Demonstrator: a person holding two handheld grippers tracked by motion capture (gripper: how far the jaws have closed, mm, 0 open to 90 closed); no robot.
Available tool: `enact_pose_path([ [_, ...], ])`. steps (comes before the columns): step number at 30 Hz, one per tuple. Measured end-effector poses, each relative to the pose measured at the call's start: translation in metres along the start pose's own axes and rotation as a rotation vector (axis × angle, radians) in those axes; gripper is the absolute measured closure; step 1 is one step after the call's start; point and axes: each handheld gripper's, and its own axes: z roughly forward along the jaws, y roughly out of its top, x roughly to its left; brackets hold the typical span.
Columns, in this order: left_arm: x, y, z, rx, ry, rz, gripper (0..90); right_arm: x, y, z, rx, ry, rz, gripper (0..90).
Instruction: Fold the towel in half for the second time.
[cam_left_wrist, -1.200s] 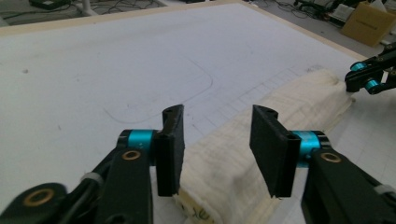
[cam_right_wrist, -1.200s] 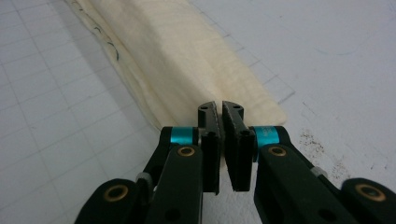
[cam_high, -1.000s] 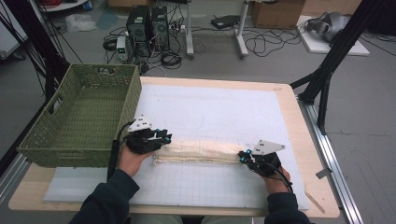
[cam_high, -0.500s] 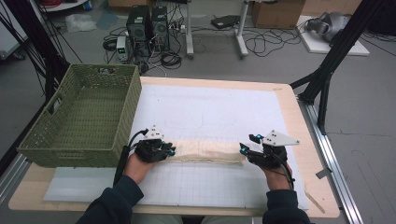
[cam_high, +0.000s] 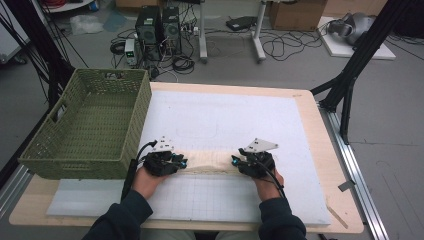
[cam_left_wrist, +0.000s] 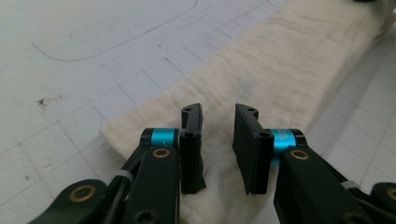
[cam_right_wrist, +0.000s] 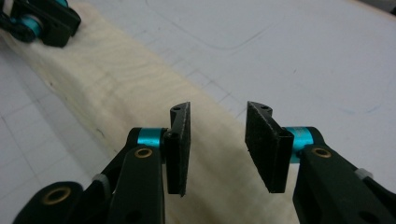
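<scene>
Left tongs (cam_high: 181, 164) and right tongs (cam_high: 237, 162), jaws parted, flank folded cream cloth (cam_high: 209, 163), lower centre of bench (cam_high: 320, 150).

green wicker basket (cam_high: 85, 127) table-left | white mat (cam_high: 240, 120) | computer towers (cam_high: 157, 25) on floor

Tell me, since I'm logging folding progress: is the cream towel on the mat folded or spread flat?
Folded. The towel lies as a narrow, thick strip between the left gripper and right gripper, on the mat.
</scene>
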Motion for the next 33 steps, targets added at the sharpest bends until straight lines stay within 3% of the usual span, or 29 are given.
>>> enact_pose_path([
  [7, 0.002, -0.001, -0.001, -0.004, 0.000, -0.018, 71.4, -0.009, -0.020, -0.002, 0.069, -0.029, 0.015, 62.8],
  [13, 0.003, -0.002, -0.002, -0.002, 0.001, -0.026, 71.4, -0.017, -0.034, -0.014, 0.085, -0.047, 0.015, 64.2],
  [23, 0.004, -0.003, -0.002, -0.005, 0.006, -0.038, 72.1, -0.028, -0.047, -0.028, 0.077, -0.050, 0.033, 63.9],
  [33, 0.004, -0.004, -0.002, -0.005, 0.012, -0.035, 72.9, -0.032, -0.051, -0.028, 0.056, -0.026, 0.051, 63.1],
])
